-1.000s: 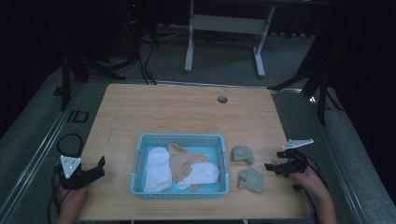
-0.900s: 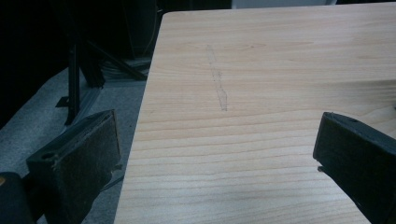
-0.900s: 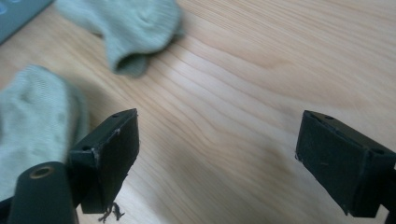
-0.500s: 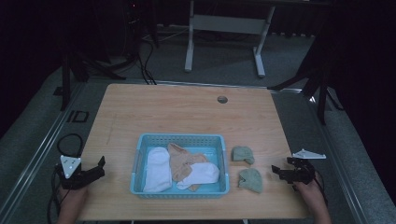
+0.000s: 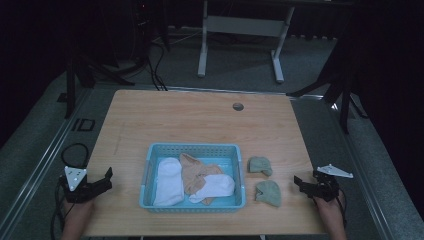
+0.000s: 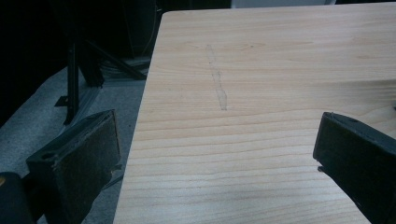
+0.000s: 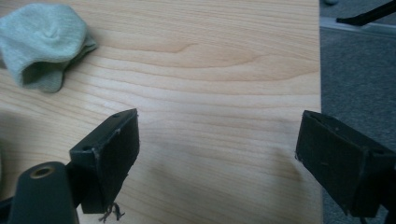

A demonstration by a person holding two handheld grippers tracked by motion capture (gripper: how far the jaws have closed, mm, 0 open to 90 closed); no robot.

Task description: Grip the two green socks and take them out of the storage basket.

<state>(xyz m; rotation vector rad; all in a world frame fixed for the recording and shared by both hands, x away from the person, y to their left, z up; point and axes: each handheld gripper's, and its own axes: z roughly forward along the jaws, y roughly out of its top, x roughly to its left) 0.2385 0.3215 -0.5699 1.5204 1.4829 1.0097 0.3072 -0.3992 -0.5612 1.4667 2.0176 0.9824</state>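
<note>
Three socks are binned in the basket (image 5: 148,175); two green socks (image 5: 260,165) left out, both claws wide open, empty.

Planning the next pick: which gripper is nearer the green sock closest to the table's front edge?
Right. The right gripper sits just beside the green sock; the left gripper is beyond the basket.

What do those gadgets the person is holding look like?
Each is a small black handheld tool. The left gripper and the right gripper each carry a pale grey three-cornered plate on top and trail a black cable. Up close, the jaws are blocky black slabs with flat, slightly fuzzy inner faces. No sleeves can be made out.
</note>
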